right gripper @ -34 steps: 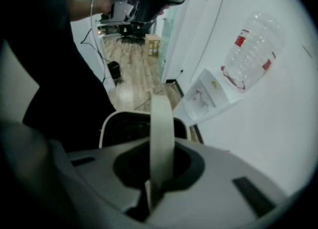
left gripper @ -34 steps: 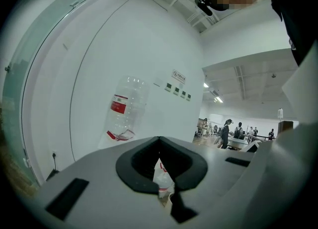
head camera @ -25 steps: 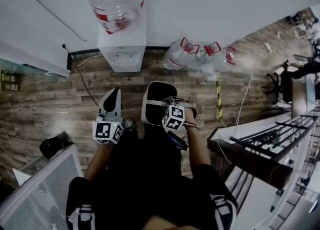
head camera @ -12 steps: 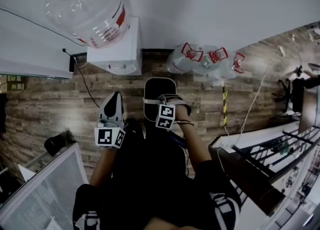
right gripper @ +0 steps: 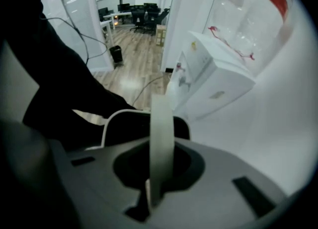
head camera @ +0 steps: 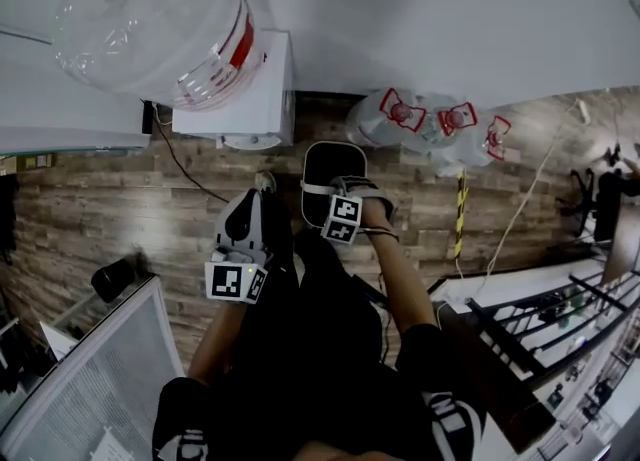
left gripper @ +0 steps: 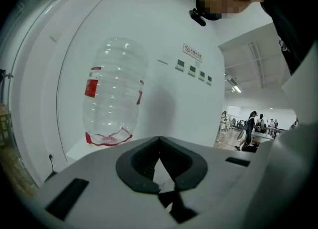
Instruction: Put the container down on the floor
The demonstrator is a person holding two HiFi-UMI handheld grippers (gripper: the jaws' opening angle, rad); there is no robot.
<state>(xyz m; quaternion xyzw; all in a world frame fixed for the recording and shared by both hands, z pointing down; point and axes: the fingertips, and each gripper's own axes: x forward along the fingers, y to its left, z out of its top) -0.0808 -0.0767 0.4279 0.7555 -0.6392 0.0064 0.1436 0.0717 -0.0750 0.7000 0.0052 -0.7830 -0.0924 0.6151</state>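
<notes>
Black white-rimmed container (head camera: 333, 161) mid-frame; pale handle (right gripper: 162, 118) pinched in right claw (right gripper: 160, 146), grip plain only in right gripper view; left claw (left gripper: 159, 143) closed, empty.

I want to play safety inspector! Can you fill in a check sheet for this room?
Surface: wood-plank floor.
Job's things: black container, held by its white strap; cannot tell if it touches the floor.
Clutter: empty bottles by the wall; a black thing at left.
Grippers: right gripper fingers shut on the strap; left gripper shut, empty.
Cables: black cable from the dispenser; white cable at right.
Surroundings: dispenser with a big bottle, white wall, railing.
</notes>
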